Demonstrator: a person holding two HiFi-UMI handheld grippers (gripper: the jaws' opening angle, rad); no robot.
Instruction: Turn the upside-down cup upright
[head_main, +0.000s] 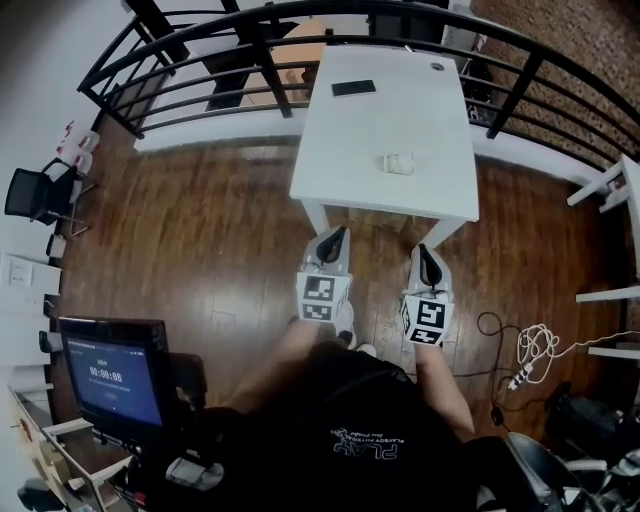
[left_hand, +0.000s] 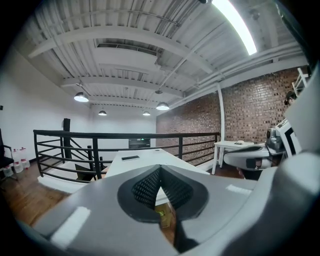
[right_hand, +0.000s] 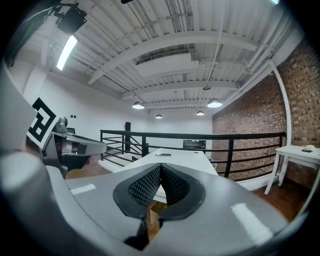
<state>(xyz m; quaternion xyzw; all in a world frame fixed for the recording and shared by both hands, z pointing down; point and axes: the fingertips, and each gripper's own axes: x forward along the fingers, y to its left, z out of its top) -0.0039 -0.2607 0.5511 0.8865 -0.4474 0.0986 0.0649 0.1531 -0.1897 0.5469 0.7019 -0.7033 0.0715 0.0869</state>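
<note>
A small pale cup (head_main: 399, 163) stands on the white table (head_main: 420, 120), toward its near right part. Both grippers hover over the wooden floor just short of the table's near edge, pointing at it. My left gripper (head_main: 337, 232) is shut with nothing in it, and so is my right gripper (head_main: 422, 250). In the left gripper view the pads meet at the left gripper's (left_hand: 160, 169) tip and the table (left_hand: 142, 159) stretches beyond. The right gripper view shows the right gripper's (right_hand: 160, 168) pads closed too. The jaws hide the cup in both gripper views.
A flat black device (head_main: 353, 88) and a small round object (head_main: 437, 67) lie at the table's far end. A black railing (head_main: 200, 70) runs behind the table. A screen with a timer (head_main: 112, 375) stands at lower left, cables (head_main: 530, 350) lie on the floor at right.
</note>
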